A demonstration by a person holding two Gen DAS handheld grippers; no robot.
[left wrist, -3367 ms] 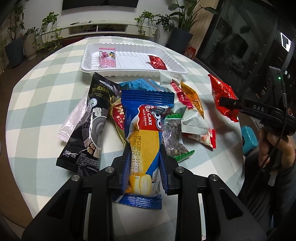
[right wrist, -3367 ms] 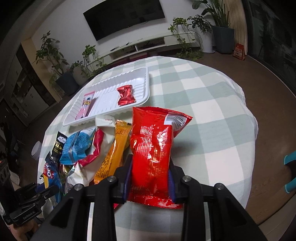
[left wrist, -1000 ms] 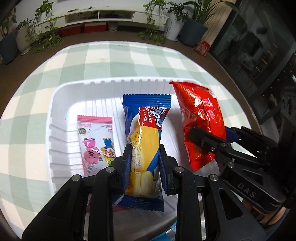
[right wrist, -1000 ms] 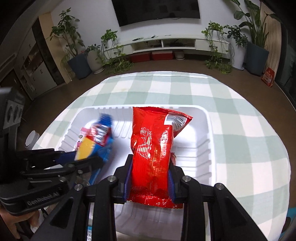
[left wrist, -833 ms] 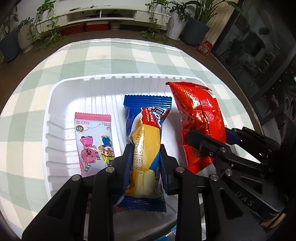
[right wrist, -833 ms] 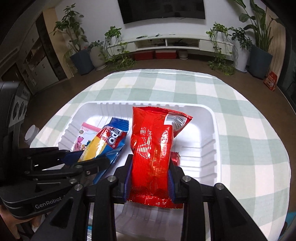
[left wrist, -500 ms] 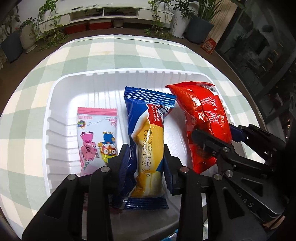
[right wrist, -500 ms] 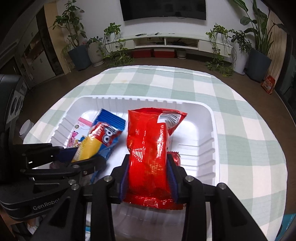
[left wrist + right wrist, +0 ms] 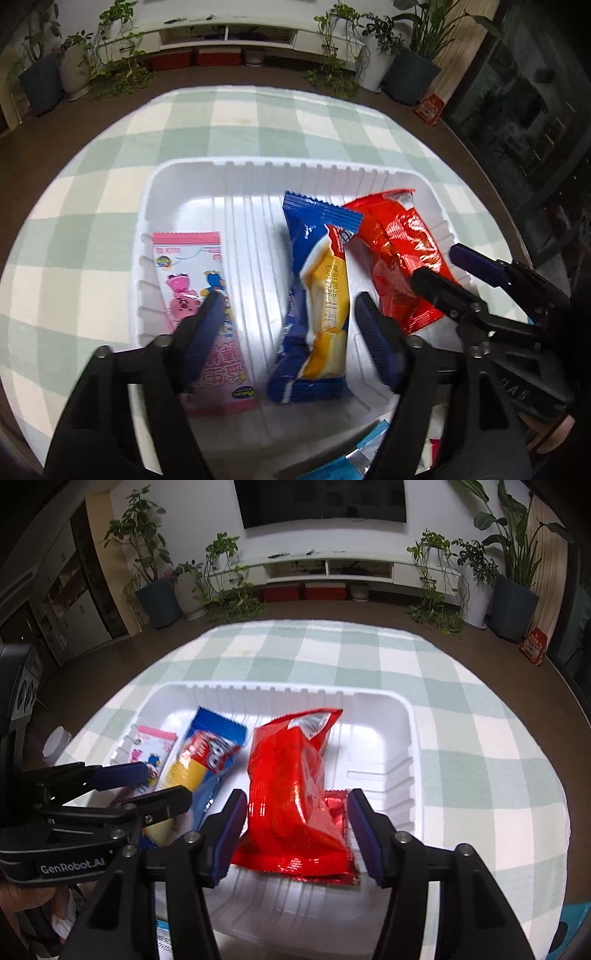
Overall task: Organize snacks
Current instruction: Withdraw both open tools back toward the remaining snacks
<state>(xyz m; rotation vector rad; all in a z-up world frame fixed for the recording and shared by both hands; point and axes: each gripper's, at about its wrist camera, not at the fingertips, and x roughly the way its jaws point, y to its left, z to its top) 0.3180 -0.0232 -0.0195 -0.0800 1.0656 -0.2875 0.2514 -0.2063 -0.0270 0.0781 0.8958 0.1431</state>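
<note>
— Black left tongs [image 9: 288, 317] sit nearest in the left view, jaws spread wide, clutching nothing?

— Yes, released. Blue cake pack [image 9: 317, 306] lies between the tips without touching either, flat in the white tray [image 9: 184, 177]. One finger [image 9: 207, 321] overlaps the pink pack [image 9: 199, 295] beside it.

— And the right tongs [image 9: 295, 827]?

— Also released, jaws apart on either side of the red bag [image 9: 291, 794]. It rests in the tray, right of the cake pack, and its near end covers a small red packet [image 9: 336, 805].

— So the order in the tray?

— Pink at the left, blue in the middle, red at the right, all lengthwise.

— Beyond the tray?

— Green-and-white checked cloth [image 9: 461, 746] covers the round surface. Farther off, potted plants [image 9: 155, 572], a low white shelf [image 9: 332, 566] and a dark TV [image 9: 321, 502] on the wall.
</note>
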